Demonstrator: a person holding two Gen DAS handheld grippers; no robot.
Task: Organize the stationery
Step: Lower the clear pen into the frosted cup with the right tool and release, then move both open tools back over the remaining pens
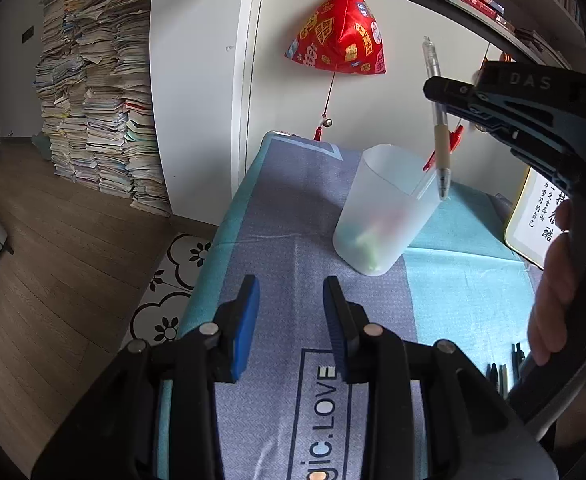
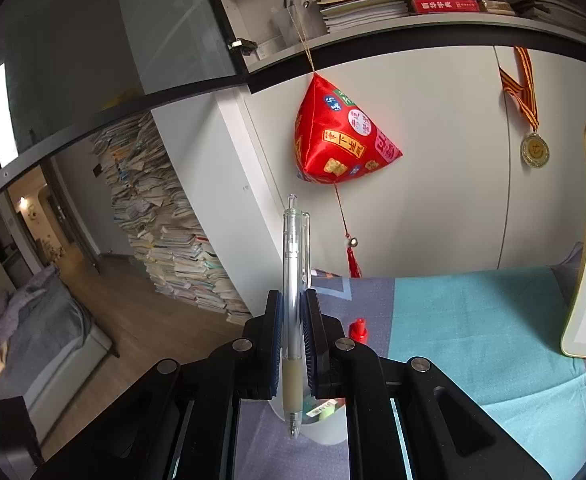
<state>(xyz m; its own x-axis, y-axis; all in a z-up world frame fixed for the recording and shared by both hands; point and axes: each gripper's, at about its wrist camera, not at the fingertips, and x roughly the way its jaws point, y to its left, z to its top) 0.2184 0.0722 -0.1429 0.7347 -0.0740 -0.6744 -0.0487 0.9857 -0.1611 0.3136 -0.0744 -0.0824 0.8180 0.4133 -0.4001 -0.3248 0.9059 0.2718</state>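
Observation:
A frosted white cup [image 1: 381, 212] stands on the blue patterned desk cloth [image 1: 277, 216] and holds a few coloured items, among them a red-capped one [image 1: 433, 156]. My right gripper [image 1: 439, 94] is shut on a clear pen [image 1: 437, 120] with a beige grip, held upright with its tip just above the cup's right rim. In the right wrist view the pen [image 2: 295, 300] stands between the shut fingers [image 2: 293, 320] over the cup [image 2: 325, 428]. My left gripper [image 1: 291, 304] is open and empty, low over the cloth in front of the cup.
Several dark pens [image 1: 507, 368] lie on the cloth at the right. A yellow-framed board [image 1: 541, 216] with writing leans at the right. A red hanging ornament [image 1: 337, 36] is on the wall behind. Paper stacks [image 1: 93, 92] stand on the floor at left.

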